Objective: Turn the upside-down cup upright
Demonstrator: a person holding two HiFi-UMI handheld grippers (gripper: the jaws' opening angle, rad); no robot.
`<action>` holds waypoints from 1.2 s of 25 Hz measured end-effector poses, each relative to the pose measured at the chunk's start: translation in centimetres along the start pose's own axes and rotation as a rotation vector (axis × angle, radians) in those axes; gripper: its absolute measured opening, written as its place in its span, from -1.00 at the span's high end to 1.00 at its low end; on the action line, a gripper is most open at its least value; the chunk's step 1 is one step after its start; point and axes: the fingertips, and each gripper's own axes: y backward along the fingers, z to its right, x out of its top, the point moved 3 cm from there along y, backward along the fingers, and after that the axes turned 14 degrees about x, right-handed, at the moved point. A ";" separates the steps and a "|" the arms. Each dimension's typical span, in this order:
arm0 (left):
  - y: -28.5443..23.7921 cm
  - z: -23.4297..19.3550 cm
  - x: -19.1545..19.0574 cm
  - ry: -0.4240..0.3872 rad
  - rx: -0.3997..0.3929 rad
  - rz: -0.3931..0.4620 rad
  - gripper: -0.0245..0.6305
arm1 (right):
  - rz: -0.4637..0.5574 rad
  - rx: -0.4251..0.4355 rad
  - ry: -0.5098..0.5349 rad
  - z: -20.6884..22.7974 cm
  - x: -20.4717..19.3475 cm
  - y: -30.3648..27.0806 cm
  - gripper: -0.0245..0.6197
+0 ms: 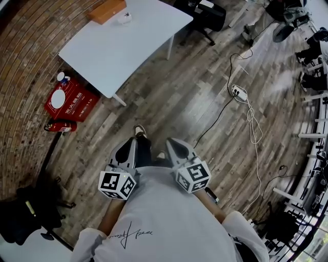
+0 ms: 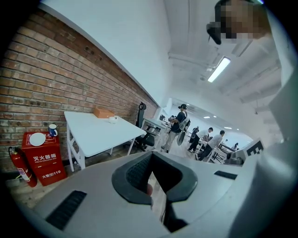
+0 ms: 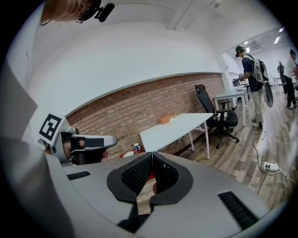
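A small white cup stands far off on the white table, beside a brown box; it is too small to tell which way up it is. It also shows as a white speck, the cup in the left gripper view and the cup in the right gripper view. My left gripper and right gripper are held close to my body over the wooden floor, far from the table. The left gripper and the right gripper are both shut with nothing between the jaws.
A red fire-equipment box with a mug on it and a fire extinguisher stand by the brick wall. Cables and a power strip lie on the floor at the right. An office chair and people are beyond the table.
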 end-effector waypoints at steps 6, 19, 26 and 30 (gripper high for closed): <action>-2.7 -1.9 1.6 0.001 0.016 -0.018 0.90 | -0.007 -0.014 -0.018 1.7 1.3 -2.4 0.86; -9.2 -4.6 6.7 -0.027 -0.020 -0.028 0.90 | -0.014 -0.055 0.008 4.6 5.5 -8.4 0.86; -11.8 -7.1 9.8 -0.031 -0.039 -0.006 0.90 | -0.008 -0.053 0.034 5.6 8.0 -12.5 0.86; -13.2 -8.6 11.4 -0.034 -0.041 0.008 0.90 | 0.007 -0.045 0.043 6.0 9.8 -14.7 0.86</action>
